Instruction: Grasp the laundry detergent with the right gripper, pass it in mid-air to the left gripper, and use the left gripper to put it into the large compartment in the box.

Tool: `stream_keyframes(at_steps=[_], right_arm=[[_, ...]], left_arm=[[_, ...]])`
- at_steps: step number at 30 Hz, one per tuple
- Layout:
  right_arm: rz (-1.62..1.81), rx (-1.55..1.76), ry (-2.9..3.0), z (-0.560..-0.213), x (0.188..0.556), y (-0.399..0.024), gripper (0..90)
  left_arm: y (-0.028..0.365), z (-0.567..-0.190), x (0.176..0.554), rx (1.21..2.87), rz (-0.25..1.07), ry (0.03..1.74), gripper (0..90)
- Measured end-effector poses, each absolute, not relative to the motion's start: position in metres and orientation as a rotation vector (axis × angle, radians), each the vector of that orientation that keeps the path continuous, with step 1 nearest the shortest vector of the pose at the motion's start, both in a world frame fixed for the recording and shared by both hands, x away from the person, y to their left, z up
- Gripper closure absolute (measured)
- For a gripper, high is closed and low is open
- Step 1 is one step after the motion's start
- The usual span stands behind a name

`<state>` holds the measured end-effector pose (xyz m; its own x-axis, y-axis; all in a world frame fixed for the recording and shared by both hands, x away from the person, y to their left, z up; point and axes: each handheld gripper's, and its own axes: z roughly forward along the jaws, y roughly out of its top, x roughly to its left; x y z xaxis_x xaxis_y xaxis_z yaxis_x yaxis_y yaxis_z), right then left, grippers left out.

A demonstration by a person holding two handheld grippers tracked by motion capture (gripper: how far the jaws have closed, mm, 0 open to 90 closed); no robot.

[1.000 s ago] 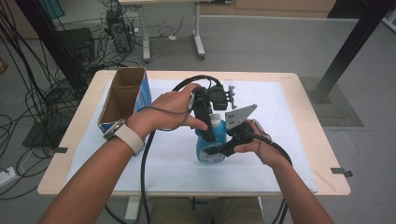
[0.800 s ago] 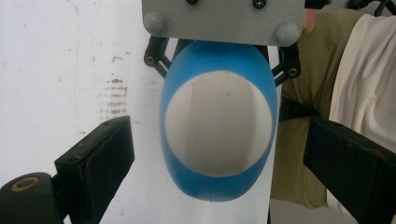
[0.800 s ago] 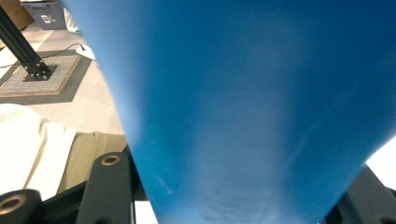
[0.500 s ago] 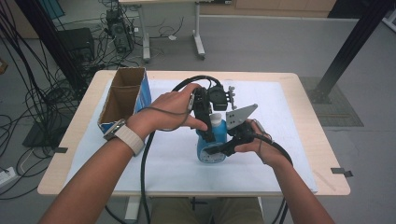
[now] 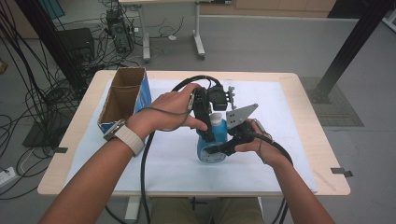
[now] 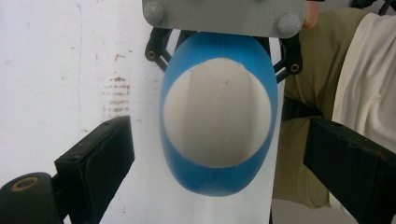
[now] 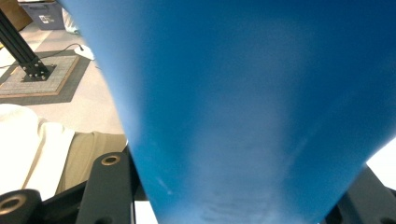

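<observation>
The right hand-held gripper (image 5: 223,148) clamps the blue bottle (image 5: 211,149); the left hand-held gripper (image 6: 219,154), jaws spread above its cap, probably could tip it.

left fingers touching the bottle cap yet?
Apart. In the left gripper view, both fingers stand clear of the bottle, with bare table showing between them and the white cap.

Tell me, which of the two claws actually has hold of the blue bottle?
The right claw, clamped on the blue bottle low down. The left claw hangs above the white cap, wide open, touching nothing.
</observation>
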<state>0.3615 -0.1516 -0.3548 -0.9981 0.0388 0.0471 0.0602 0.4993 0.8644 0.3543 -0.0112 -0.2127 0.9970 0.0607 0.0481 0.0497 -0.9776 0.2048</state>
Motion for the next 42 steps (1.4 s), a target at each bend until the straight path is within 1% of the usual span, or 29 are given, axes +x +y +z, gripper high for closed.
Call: stream_keyframes(at_steps=[42], right_arm=[[-1.565,-0.1,-2.699,-0.3558,0.3609,-0.1537,43.0]], left_arm=[[-0.0101,-0.213,0.354,2.938,0.086,0.091,9.5]])
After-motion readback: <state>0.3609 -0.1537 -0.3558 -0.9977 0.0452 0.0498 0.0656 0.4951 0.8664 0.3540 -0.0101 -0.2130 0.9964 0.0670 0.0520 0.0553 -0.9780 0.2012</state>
